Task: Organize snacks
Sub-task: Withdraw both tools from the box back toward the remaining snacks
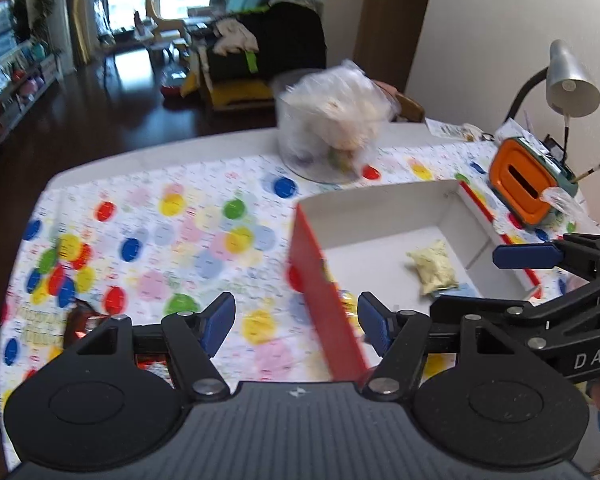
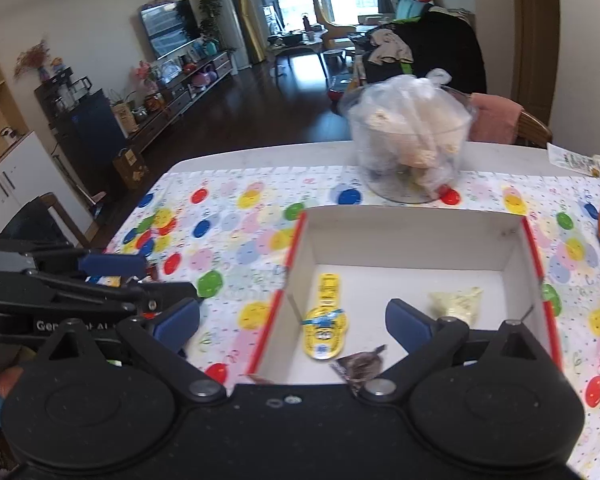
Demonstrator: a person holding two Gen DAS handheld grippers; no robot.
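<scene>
Yellow snack pack (image 2: pixel 325 326) lies flat in the red-sided box (image 2: pixel 534 248), long axis running away from the grippers, print too blurred to read. Pale packet (image 2: pixel 456 300) right of it, dark wrapper (image 2: pixel 360 366) nearer. Left gripper (image 1: pixel 296 326) & right gripper (image 2: pixel 292 320) both spread, nothing betw. pads; "DAS" legible on right one.

Red-sided box (image 2: pixel 416 240) open, white inside; yellow packet (image 2: pixel 325 330), pale packet (image 2: pixel 456 304), dark wrapper (image 2: pixel 360 366) flat on floor.

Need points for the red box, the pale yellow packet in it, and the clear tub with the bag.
red box (image 2: pixel 416 236), right wrist view, white inner back wall
pale yellow packet (image 2: pixel 456 303), right wrist view, middle of wrapper
clear tub (image 2: pixel 412 140), right wrist view, front wall
</scene>
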